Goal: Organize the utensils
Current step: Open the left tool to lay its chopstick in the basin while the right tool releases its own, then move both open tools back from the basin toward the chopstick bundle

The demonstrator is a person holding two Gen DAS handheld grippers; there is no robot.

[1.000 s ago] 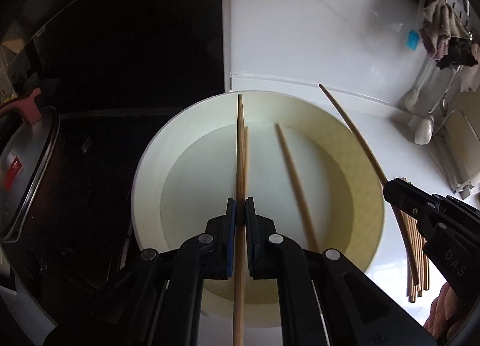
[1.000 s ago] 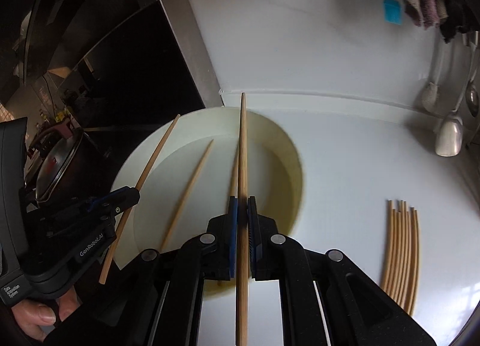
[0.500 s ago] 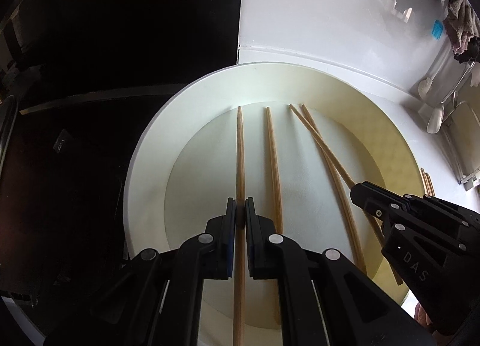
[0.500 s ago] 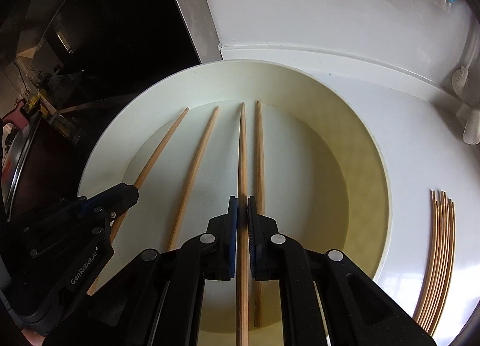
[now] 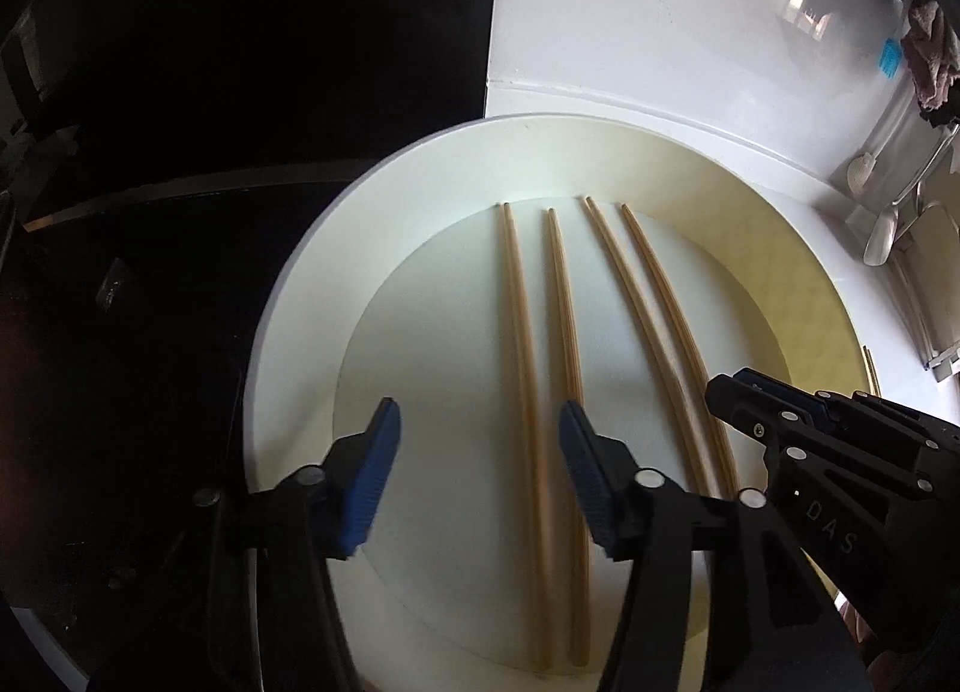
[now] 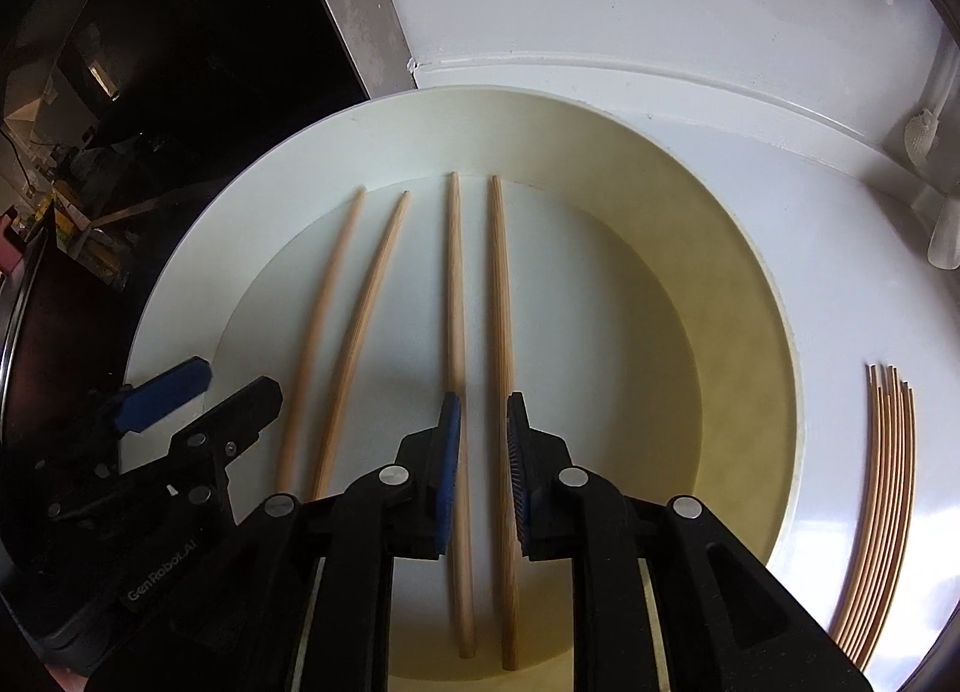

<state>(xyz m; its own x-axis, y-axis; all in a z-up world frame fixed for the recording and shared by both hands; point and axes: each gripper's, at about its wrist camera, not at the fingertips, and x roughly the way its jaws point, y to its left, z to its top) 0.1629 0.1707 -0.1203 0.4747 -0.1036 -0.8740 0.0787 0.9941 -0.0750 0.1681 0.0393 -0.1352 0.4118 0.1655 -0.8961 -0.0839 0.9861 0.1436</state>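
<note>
Four chopsticks lie in the big white plate (image 5: pixel 288 368), roughly parallel, tips toward the far rim. Plate sits on the white table (image 6: pixel 840 284), its left edge by the dark stovetop (image 5: pixel 180 212).

L tool (image 5: pixel 477 446): jaws spread wide & opening, nothing pinched. The left-most chopstick (image 5: pixel 522 356) lies flat on the plate btwn the pads, not touched by either. Its neighbour (image 5: pixel 567 332) runs just beside the right pad.

R tool (image 6: pixel 483 446): jaws parted a little & opening, not pressing anything. One chopstick (image 6: pixel 456 296) runs along the left pad, next one (image 6: pixel 501 296) lies in the gap; both rest on the plate, free.

Other two, seen from the right wrist view: (image 6: pixel 318 332) and (image 6: pixel 360 332), over by the L tool.

Progress: 4 sticks delivered to the plate, both tools letting go. A bundle of chopsticks (image 6: pixel 882 500) lies on the table right of the plate, well apart from it. So judging by that, prob under halfway; the bundle is left to move, w/ R tool nearest it. Exact count in the bundle hard to tell.
</note>
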